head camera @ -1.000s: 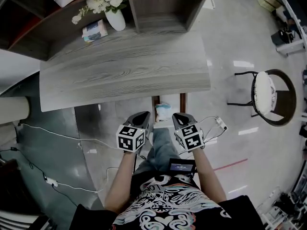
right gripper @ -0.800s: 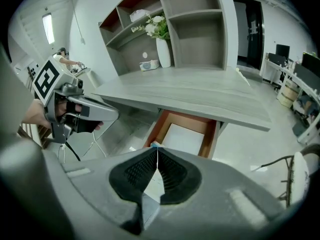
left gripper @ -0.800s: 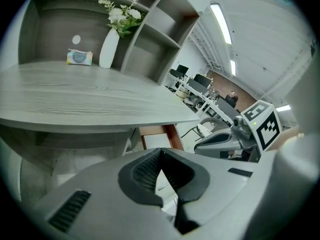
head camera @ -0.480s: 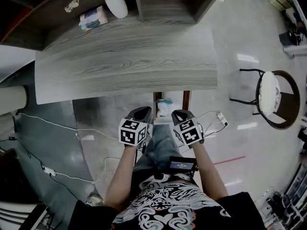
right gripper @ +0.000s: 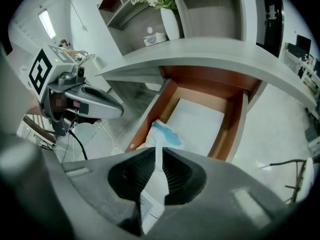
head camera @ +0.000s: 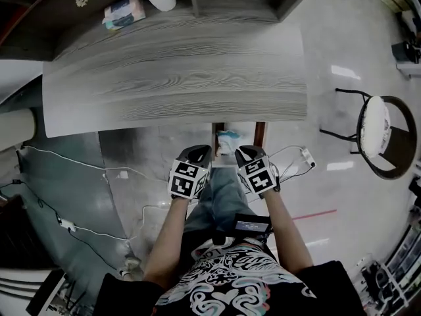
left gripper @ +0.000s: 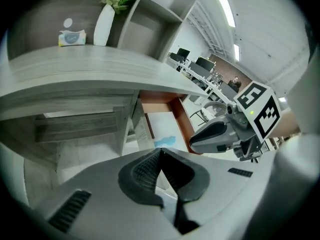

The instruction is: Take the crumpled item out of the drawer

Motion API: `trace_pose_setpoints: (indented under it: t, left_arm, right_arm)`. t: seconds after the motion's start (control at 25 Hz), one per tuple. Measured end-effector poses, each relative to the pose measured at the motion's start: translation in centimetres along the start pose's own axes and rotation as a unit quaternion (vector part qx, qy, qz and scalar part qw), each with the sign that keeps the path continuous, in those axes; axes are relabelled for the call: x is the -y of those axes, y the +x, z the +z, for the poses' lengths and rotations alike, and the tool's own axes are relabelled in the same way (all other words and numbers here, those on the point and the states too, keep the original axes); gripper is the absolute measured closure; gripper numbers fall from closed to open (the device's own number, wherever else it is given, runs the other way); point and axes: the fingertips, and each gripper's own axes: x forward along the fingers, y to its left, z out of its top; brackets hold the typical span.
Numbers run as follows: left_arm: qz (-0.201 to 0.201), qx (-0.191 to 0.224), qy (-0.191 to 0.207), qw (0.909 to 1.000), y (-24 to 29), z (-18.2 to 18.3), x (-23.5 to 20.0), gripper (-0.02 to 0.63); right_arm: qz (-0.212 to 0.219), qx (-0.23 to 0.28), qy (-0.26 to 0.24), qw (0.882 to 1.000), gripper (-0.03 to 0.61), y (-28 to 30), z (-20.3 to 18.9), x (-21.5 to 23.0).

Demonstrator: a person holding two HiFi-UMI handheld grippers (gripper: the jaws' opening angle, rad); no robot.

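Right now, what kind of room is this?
Probably an office or workroom. There is a grey wooden desk with an open drawer under it, shelves holding a vase of flowers, and more desks with computer monitors farther back in the left gripper view.

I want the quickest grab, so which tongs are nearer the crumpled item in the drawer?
Right, narrowly. The right tongs point at the crumpled item from just short of it; the left tongs hang off to its left, a bit farther away.
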Motion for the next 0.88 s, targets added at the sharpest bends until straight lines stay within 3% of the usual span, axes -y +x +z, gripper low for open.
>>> trace_pose_setpoints:
  t: [0.44,0.88]
  left_arm:
    - [-0.013,-0.034,0.007,0.9993,2.0,-1.5,0.1,0.614]
    - [-0.022,-0.046,0.001,0.9987,3.0,-2.0,-0.1,0.614]
  right_arm:
    - [0.043,-0.013,-0.023,0.999,0.517,3.3,0.3,-1.6]
    - [0.035,-0.037,-0.014,0.999,0.509,5.7,0.1,-1.3]
